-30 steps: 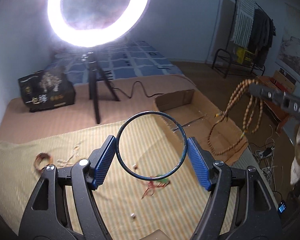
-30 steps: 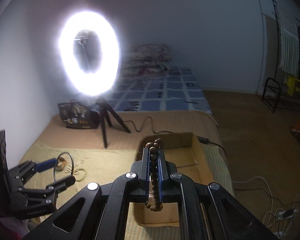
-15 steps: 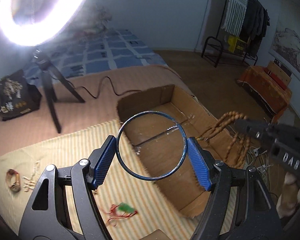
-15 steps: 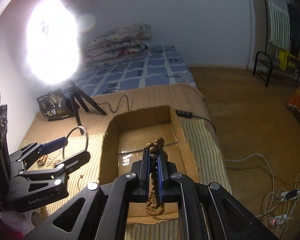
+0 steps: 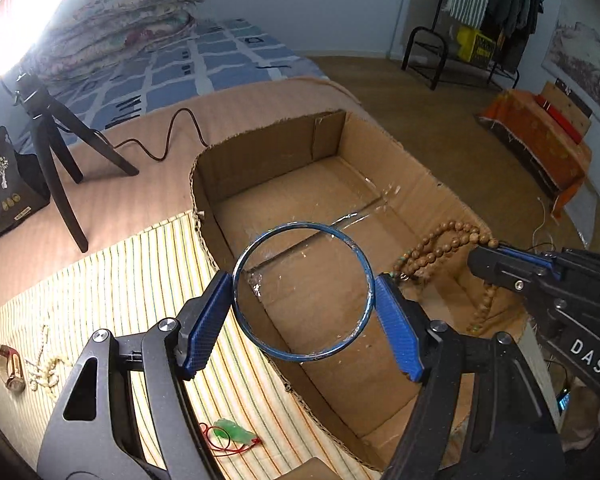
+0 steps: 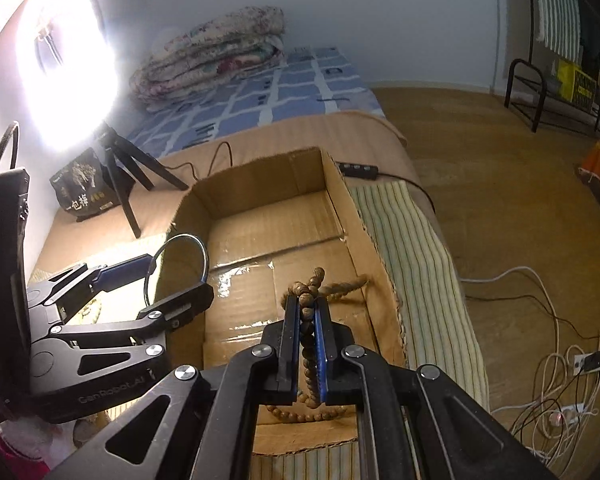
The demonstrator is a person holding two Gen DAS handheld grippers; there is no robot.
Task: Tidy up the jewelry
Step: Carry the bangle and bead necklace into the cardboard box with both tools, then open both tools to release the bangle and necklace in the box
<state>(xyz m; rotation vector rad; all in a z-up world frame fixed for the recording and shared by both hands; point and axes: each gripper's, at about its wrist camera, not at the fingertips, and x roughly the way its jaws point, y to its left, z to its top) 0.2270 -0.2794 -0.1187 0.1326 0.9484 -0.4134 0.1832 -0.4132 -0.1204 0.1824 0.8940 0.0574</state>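
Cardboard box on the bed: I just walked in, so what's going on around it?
A person with two handheld grippers is sorting jewelry. The left gripper clamps a blue bangle above the cardboard box; the right gripper pinches a wooden bead necklace over it. A watch and green pendant lie on the striped cloth.

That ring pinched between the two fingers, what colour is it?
The bangle is blue, a thin, slightly scuffed hoop; it shows best in the left wrist view.

Blown-out ring light [image 6: 66,66] glare upper left, fisheye-bent edges
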